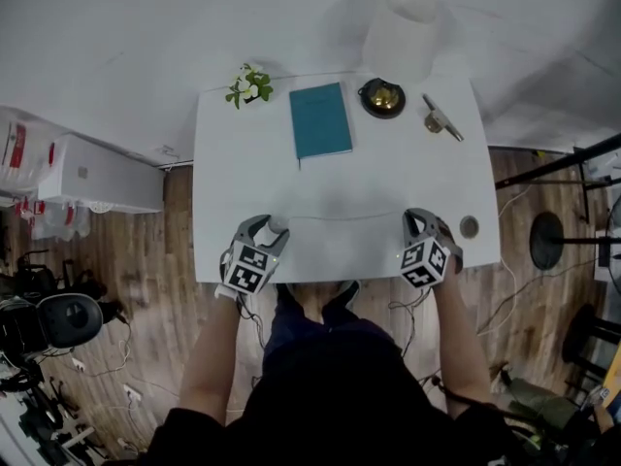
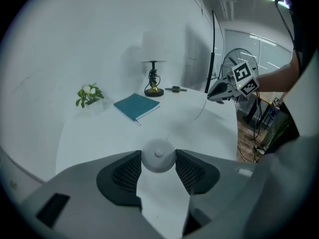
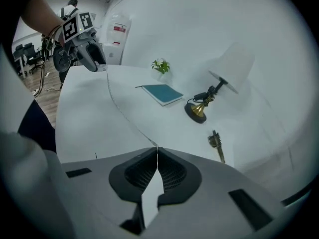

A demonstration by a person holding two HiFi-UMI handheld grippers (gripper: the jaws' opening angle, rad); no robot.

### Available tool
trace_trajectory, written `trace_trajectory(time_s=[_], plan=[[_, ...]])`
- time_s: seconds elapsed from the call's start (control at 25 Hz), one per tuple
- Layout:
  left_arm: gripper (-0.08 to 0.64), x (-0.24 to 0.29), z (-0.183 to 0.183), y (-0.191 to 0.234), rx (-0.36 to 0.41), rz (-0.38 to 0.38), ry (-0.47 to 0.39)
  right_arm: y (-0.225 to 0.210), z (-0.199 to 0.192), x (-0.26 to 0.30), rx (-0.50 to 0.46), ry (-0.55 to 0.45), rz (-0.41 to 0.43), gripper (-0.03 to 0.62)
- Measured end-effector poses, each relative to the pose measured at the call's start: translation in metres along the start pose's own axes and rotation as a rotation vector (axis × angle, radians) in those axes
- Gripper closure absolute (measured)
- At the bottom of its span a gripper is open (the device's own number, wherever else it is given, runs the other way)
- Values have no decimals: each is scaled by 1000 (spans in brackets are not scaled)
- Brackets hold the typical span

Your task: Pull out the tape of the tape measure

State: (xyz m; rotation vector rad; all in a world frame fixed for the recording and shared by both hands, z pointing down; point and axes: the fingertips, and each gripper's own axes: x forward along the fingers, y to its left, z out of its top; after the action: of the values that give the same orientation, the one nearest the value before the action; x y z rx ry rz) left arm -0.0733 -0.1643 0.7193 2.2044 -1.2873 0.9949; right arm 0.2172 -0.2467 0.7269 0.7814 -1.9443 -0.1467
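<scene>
Head view: at the near edge of a white table (image 1: 388,168), the left gripper (image 1: 271,231) clamps a small round tape measure (image 1: 278,226) by its sides, jaws wide around it. Its thin tape (image 1: 340,218) runs right to the right gripper (image 1: 415,219), whose jaws are pinched on the tip. The case looks light, smooth and probably slippery, and the tape limp. No writing is legible.

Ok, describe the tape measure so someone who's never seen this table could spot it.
Find the white table, then the left hand-held gripper at its near edge. The tape measure is the small round white puck clamped in its jaws, the only thing with a thin tape running to the right hand-held gripper.
</scene>
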Motion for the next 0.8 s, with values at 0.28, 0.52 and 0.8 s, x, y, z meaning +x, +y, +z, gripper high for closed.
trace_trajectory(time_s=[0.28, 0.52, 0.8], plan=[[347, 19, -53, -8, -20, -45, 94, 34, -25, 23, -10, 87, 99, 581], [347, 28, -66, -8, -9, -57, 109, 39, -28, 27, 1, 110, 95, 572], [330, 21, -69, -14, -13, -96, 110, 46, -26, 16, 48, 133, 85, 486]])
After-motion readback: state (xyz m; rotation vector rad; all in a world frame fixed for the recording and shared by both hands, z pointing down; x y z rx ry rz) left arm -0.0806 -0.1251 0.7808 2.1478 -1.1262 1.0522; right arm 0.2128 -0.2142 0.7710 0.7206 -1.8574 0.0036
